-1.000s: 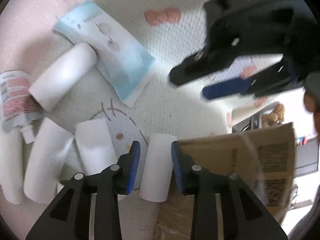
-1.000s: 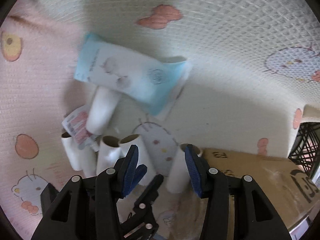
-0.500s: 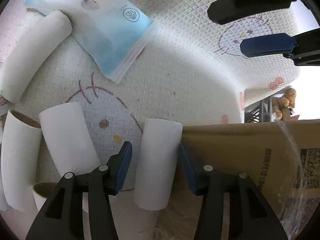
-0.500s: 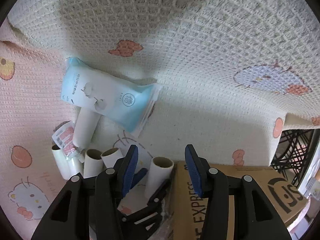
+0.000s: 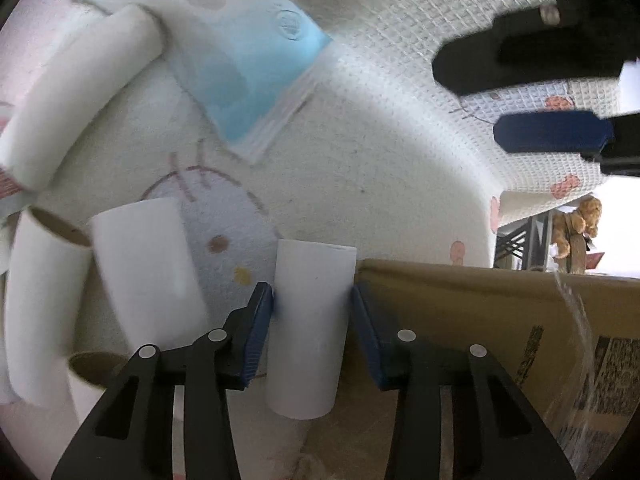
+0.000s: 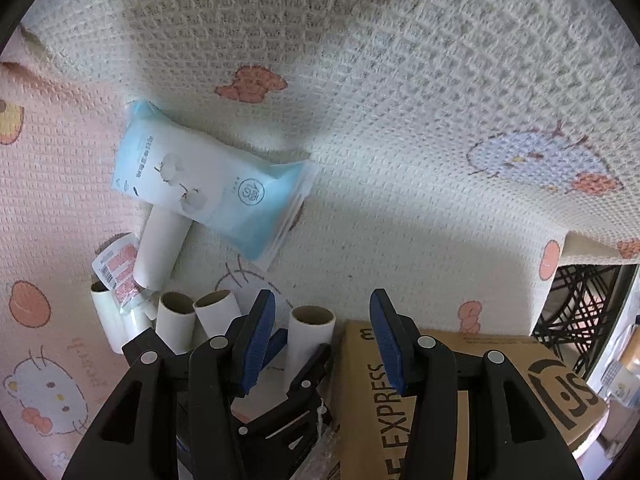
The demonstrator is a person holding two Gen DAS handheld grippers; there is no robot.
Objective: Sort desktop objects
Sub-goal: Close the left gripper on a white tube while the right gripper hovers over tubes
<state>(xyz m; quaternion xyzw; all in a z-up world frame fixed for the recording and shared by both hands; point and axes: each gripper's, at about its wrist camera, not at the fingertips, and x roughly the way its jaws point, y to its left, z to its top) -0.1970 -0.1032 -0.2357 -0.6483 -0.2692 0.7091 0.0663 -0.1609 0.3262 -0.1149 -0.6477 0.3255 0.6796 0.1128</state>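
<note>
Now your left gripper (image 5: 312, 306) is closing around the upright white roll (image 5: 310, 332) beside the cardboard box (image 5: 480, 304) (pads not yet pressing); your right gripper (image 6: 322, 324) hangs spread and empty above the box, whose contents stay hidden.

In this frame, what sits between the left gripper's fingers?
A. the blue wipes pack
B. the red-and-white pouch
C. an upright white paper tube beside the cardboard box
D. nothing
C: in the left wrist view the left gripper straddles a white tube standing right next to the cardboard box, its jaws closing around it; the wipes pack lies farther off on the mat.
</note>
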